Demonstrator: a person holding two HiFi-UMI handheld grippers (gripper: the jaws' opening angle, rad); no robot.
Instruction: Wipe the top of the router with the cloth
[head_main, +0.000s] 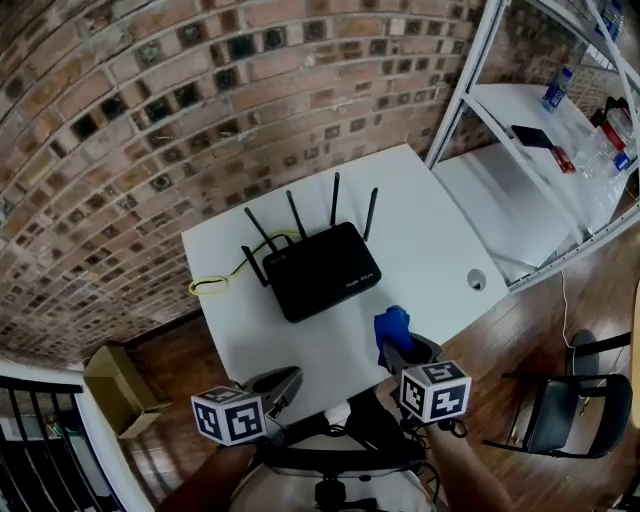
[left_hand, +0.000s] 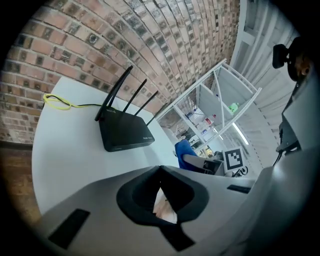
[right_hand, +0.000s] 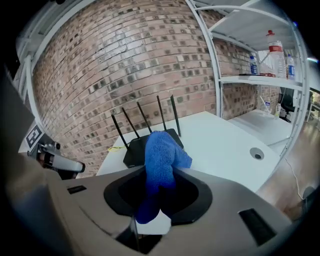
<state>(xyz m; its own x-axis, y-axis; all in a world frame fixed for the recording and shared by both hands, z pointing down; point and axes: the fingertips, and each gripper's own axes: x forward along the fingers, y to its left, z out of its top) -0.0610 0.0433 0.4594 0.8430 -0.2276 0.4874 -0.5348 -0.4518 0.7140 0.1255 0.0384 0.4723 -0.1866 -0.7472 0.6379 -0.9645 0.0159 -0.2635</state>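
Router (head_main: 322, 270), where is it? (Ben)

It lies flat in the middle of the white worktop (head_main: 420, 225), near the brick wall (head_main: 150, 100). It is black, and its four sticks point up. A yellow cable (head_main: 210, 286) curls just beside it. (Ada)

And the cloth (head_main: 393, 326)? (Ben)

It is blue. The right gripper (head_main: 397, 348) has its jaws pinched tight on it, and a bunch pokes out past the tips. It hangs over the near edge of the worktop, apart from the router. (Ada)

What about the left gripper (head_main: 283, 383)? (Ben)

Its jaws are pressed together with nothing in them. It waits low by the worktop's edge. (Ada)

So is the wiping done? (Ben)

I think it has not begun. Picking up the cloth is done. The cloth does not touch the router's top yet, so all the rubbing is left. (Ada)

Any words to read? (Ben)

There is tiny white print on the router's top, too small to read. Each gripper has a cube (head_main: 436, 391) with black and white squares and no letters. (Ada)
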